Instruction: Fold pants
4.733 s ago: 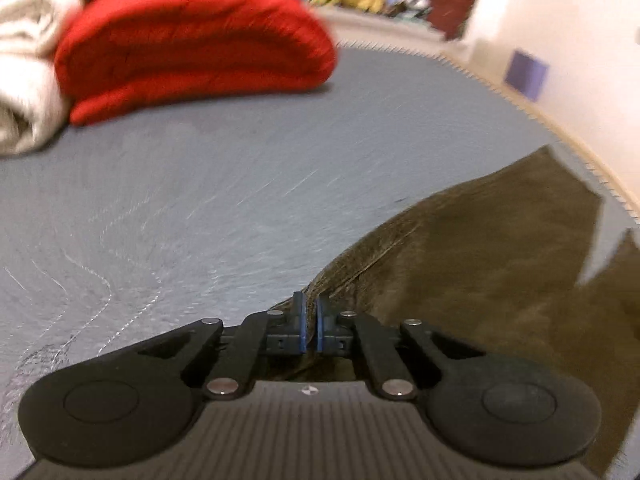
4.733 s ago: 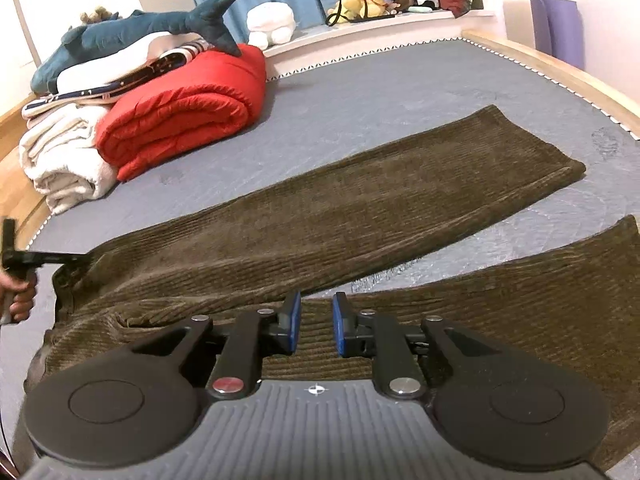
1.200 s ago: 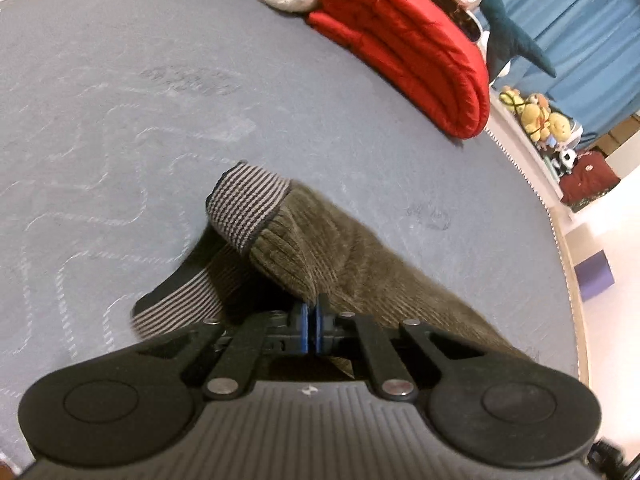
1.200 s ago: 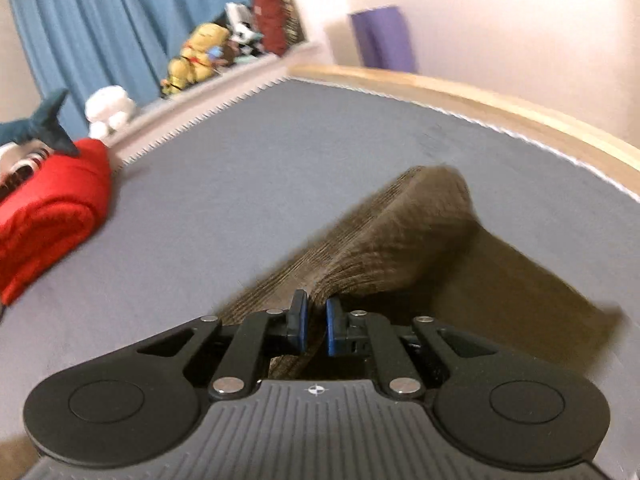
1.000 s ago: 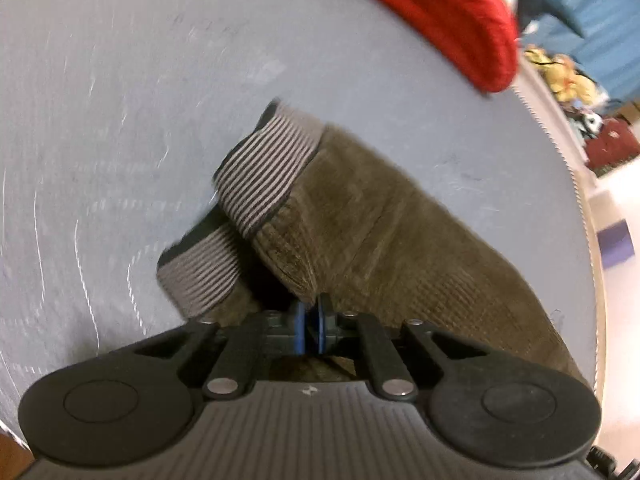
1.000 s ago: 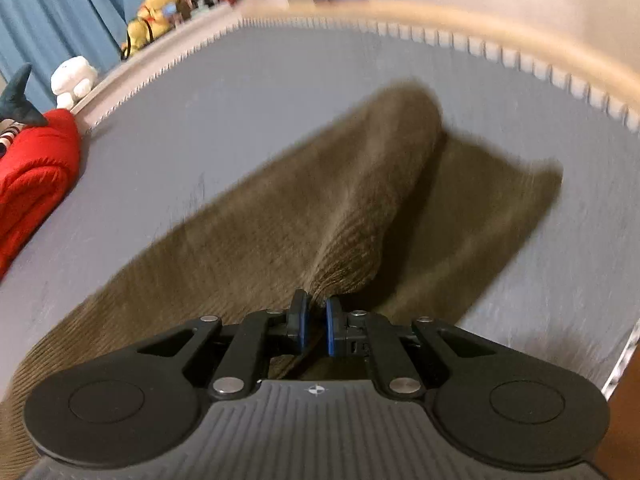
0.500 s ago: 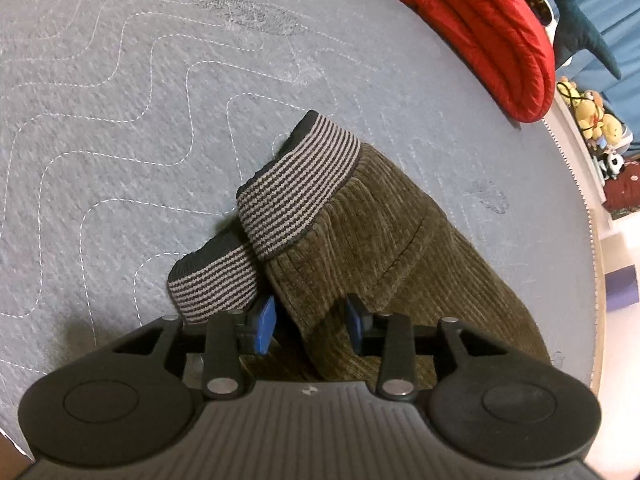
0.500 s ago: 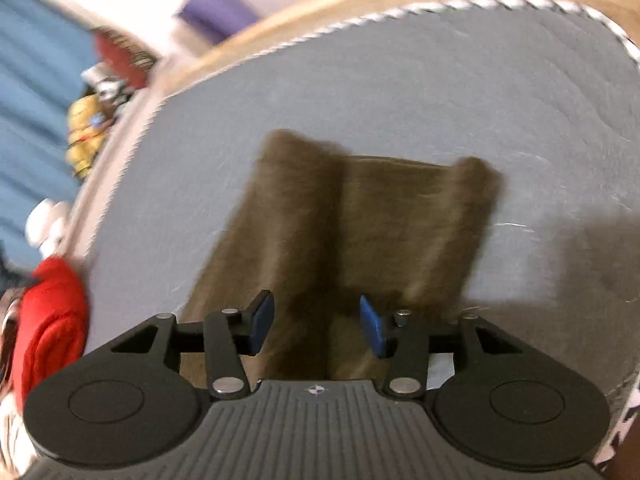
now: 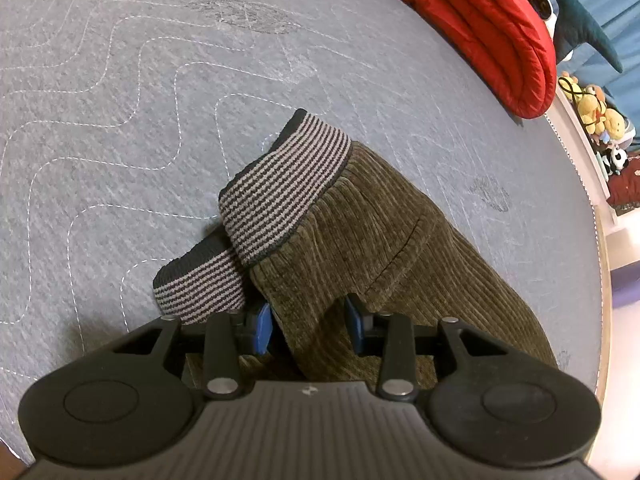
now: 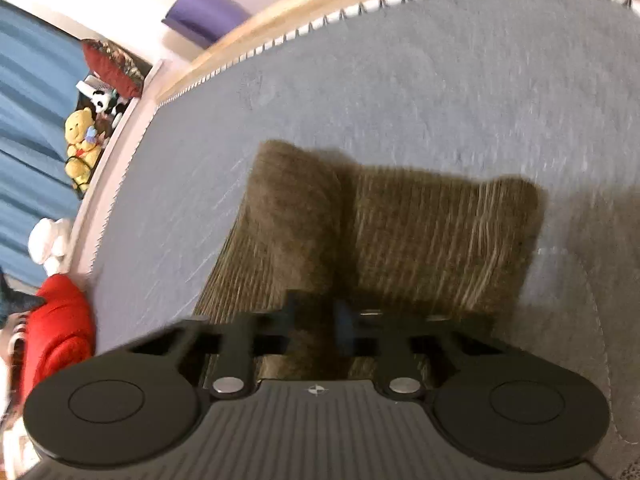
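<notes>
While the pants (image 9: pixel 360 240) lie on the bed (image 9: pixel 120 120), the left gripper (image 9: pixel 308 326) stands spread over a fold. The right gripper (image 10: pixel 316 320) is closing around a ridge of cloth; contact is blurred.

Two wrist cams, both angled steeply down at the bed (image 9: pixel 120 80)

My left view sits close over the pants (image 9: pixel 400 248) waistband; my right, blurred, over the cuffs; both share the red quilt (image 9: pixel 480 20).
</notes>
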Action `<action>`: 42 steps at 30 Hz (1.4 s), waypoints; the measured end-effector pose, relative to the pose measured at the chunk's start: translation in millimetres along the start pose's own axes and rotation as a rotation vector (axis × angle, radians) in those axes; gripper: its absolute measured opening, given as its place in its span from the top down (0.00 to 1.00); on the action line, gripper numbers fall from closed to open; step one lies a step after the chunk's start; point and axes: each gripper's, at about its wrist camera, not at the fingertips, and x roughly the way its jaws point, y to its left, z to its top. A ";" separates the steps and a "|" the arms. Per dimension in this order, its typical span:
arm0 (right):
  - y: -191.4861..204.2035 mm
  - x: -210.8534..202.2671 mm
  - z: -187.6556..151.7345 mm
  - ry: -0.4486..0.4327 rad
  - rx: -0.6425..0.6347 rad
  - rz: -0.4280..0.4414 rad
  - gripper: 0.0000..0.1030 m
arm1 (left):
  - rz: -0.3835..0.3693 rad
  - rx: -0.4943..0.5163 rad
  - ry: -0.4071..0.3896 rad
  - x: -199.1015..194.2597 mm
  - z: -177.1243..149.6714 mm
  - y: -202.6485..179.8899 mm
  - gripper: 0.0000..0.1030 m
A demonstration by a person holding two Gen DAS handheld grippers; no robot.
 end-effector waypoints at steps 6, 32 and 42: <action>65.3 -8.8 -19.2 -0.098 -0.290 0.197 0.89 | 0.000 0.003 -0.004 2.6 4.1 -1.0 0.60; 92.2 58.6 -42.8 0.075 -0.235 0.111 0.56 | -0.043 -0.034 0.007 1.4 3.6 15.7 0.50; 99.6 44.2 -45.6 0.033 -0.272 0.103 0.92 | -0.021 -0.014 -0.049 1.2 5.8 15.8 0.75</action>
